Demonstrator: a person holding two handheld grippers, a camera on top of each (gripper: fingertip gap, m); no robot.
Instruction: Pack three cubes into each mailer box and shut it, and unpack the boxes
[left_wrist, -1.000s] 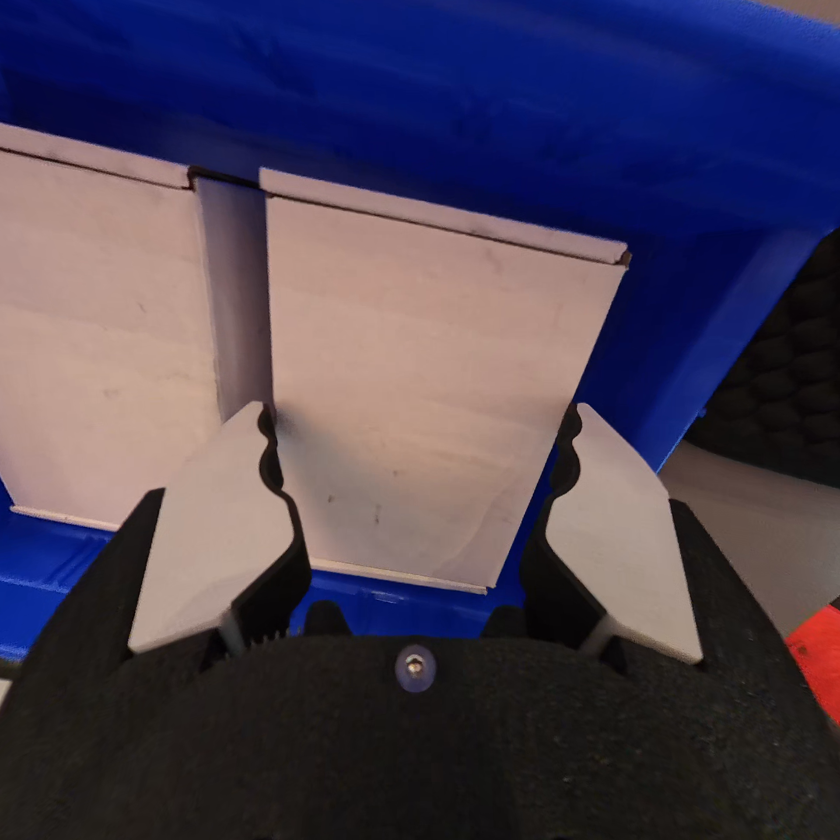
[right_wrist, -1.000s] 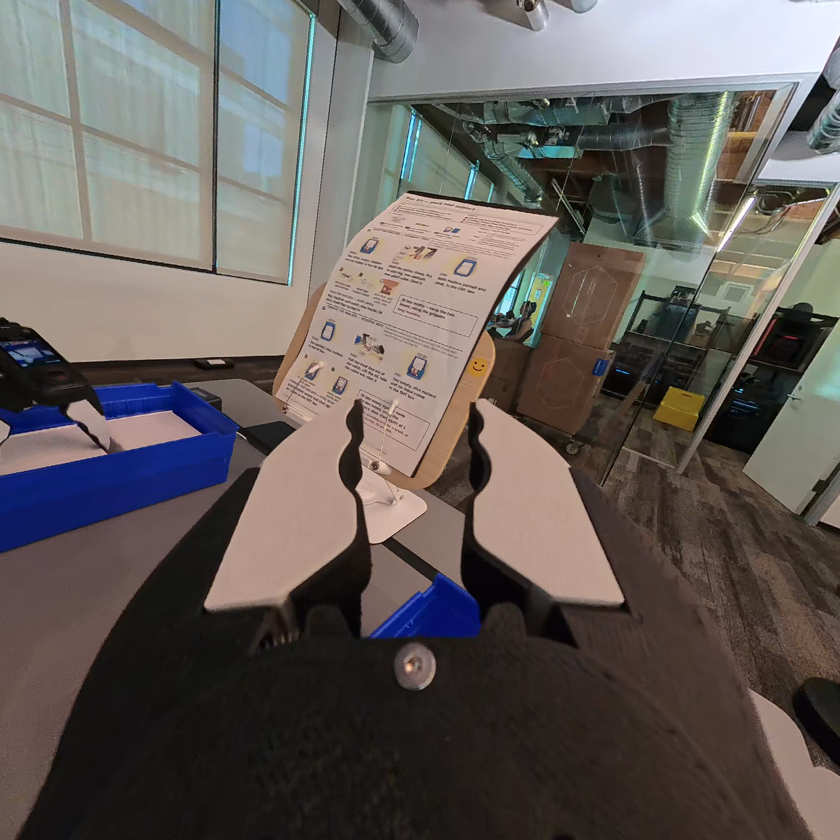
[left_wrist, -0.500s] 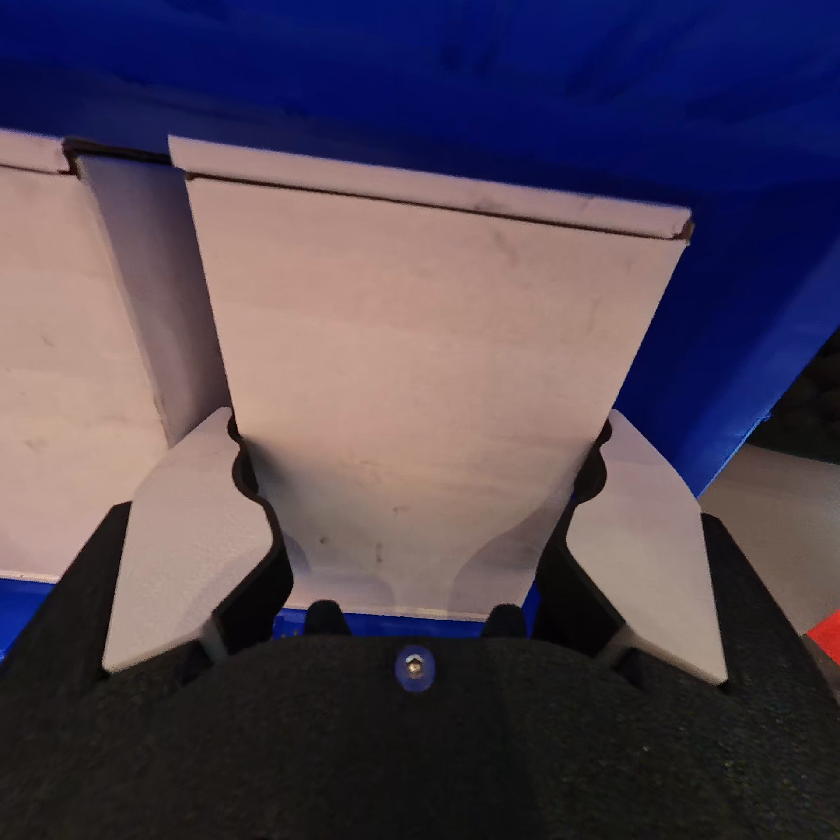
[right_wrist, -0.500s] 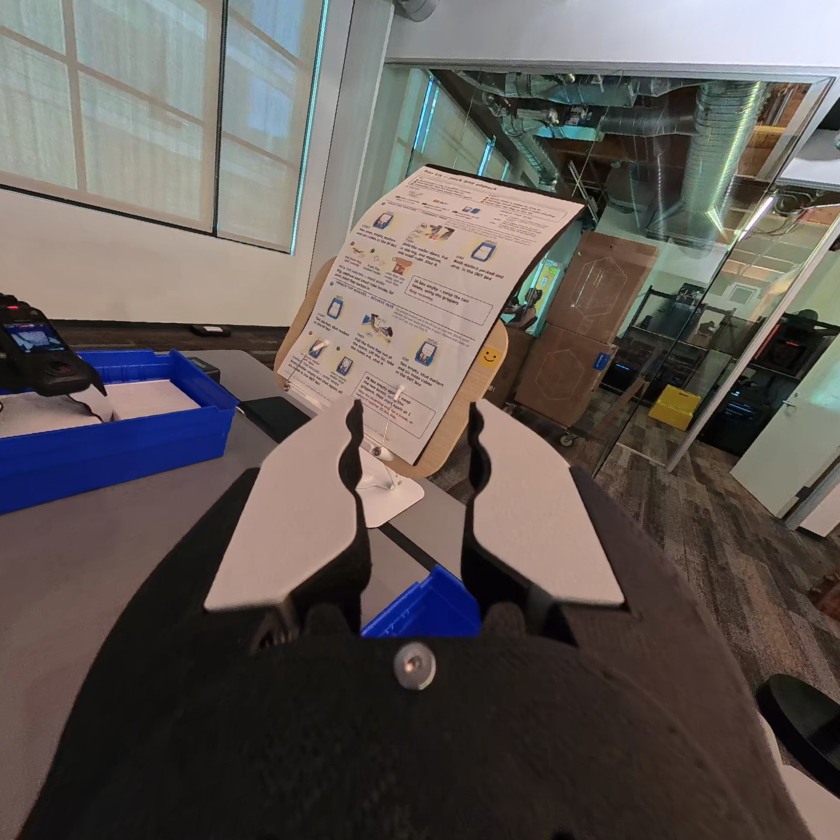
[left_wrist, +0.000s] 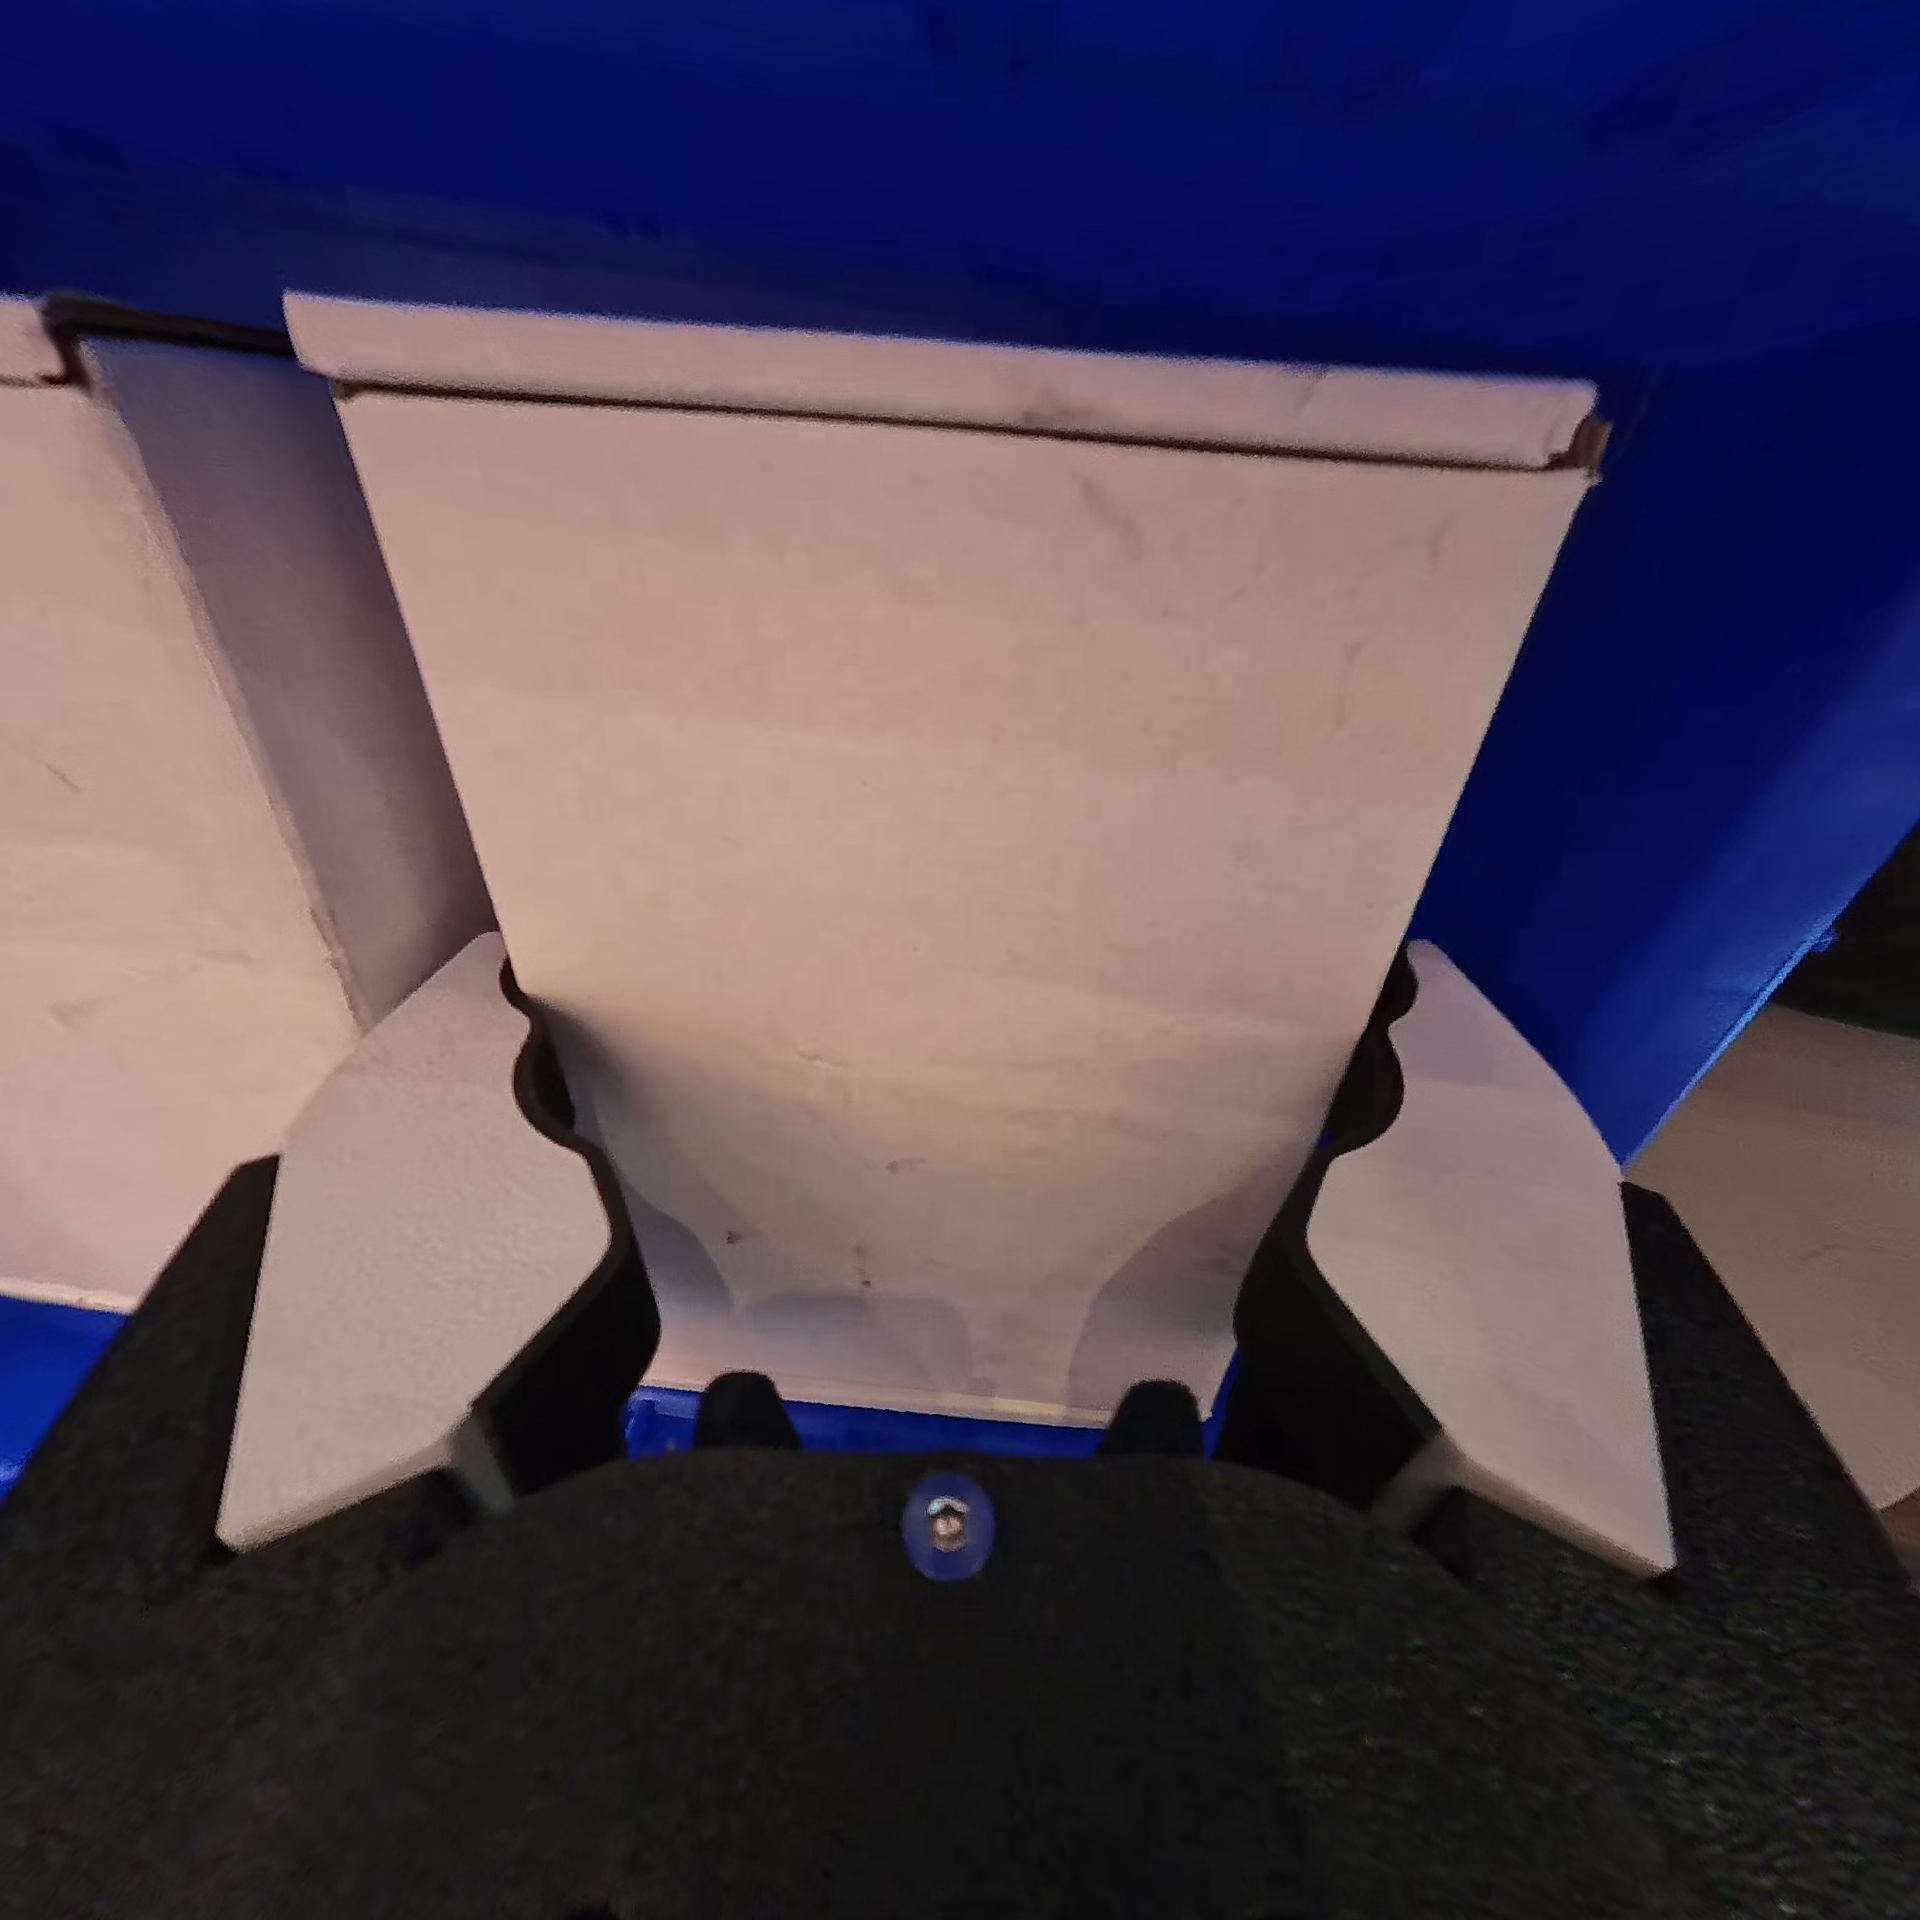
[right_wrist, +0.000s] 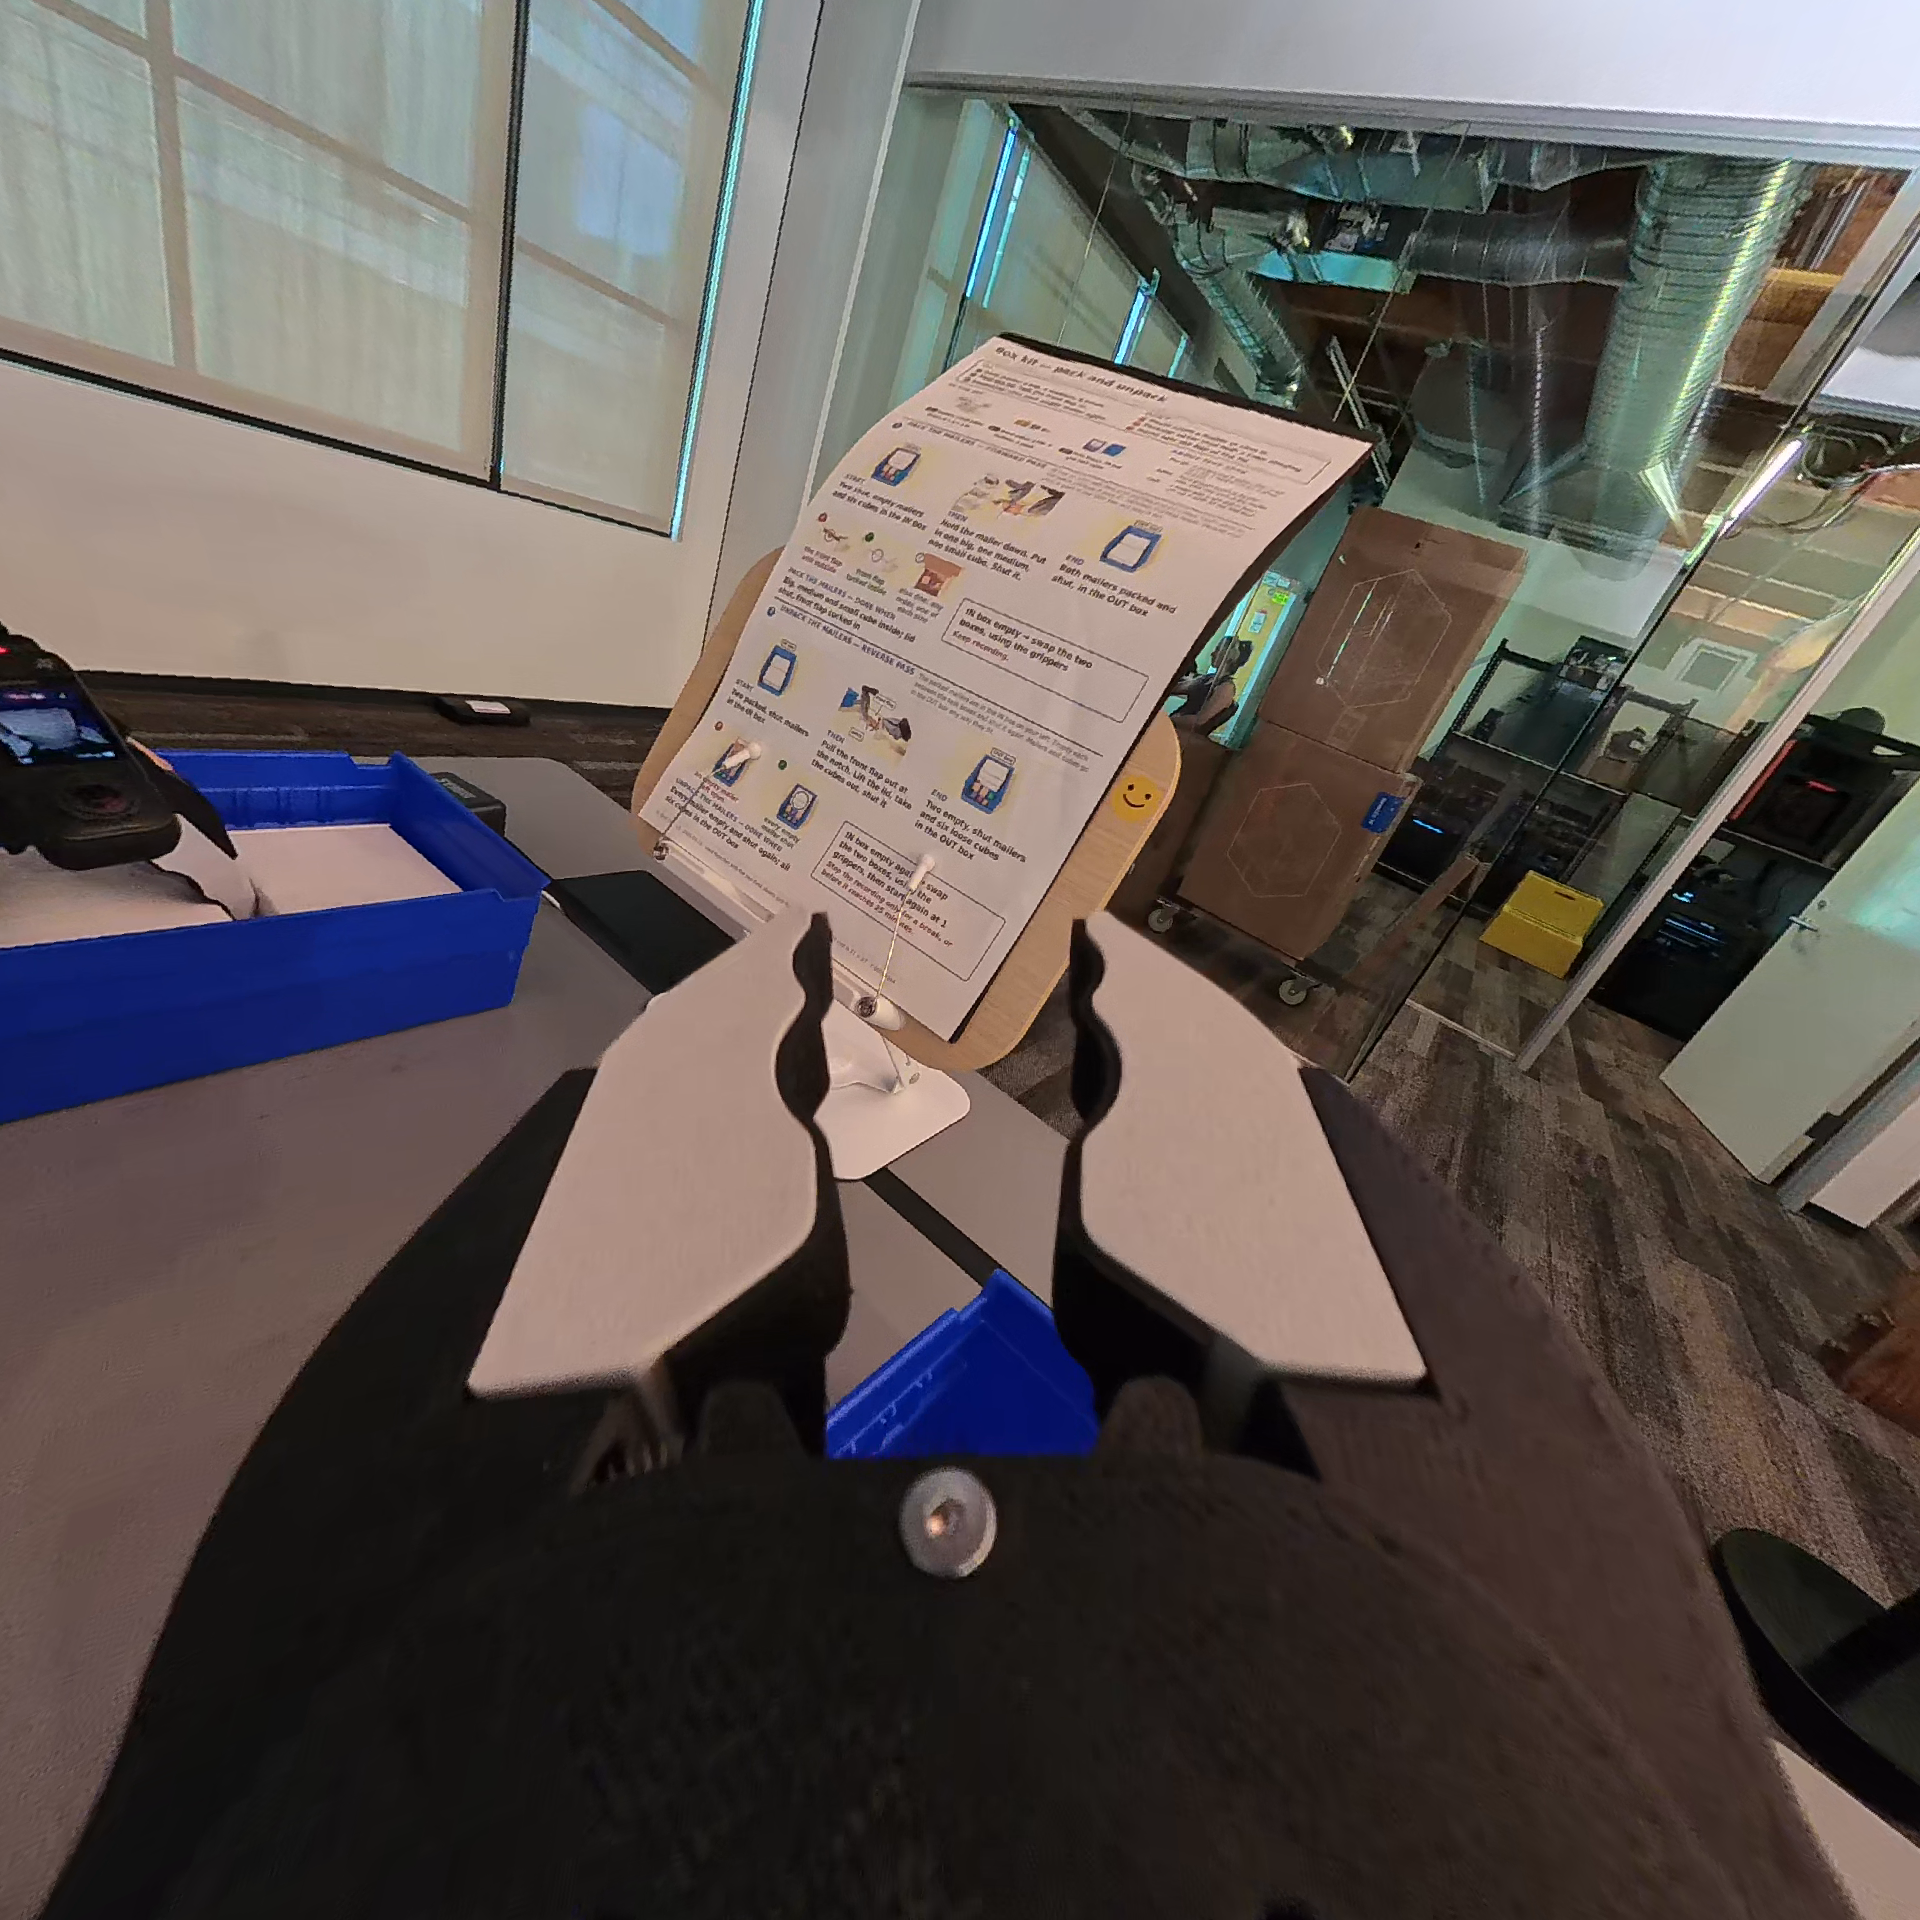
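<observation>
Starting at the left edge of the left wrist view: second mailer box (left_wrist: 125, 831), white, lid down, lying flat in the blue bin (left_wrist: 1039, 156). Sits just beside its neighbour, with a narrow gap between them.

Moving to centre frame: mailer box (left_wrist: 935, 727), also shut, front flap tucked at the top. Framed on both flanks by the left gripper (left_wrist: 951, 961). Spread wide, straddling the box's near end, probably lined up to clamp the sides and lift it out. Hard to tell whether the pads press yet. Looks like the fetch step, ahead of any opening. No cubes in sight, so impossible to say whether packed or empty.

Over to the right wrist view. At far left, the same bin on the grey table (right_wrist: 260, 1195). Centre frame: right gripper (right_wrist: 948, 930), parted a little, gripping nothing, aimed up and away from the work. Parked, likely to stay clear of the bin. Behind its tips, an instruction sheet (right_wrist: 987, 644) propped on a stand. Low centre, the corner of another blue bin (right_wrist: 956, 1371).
</observation>
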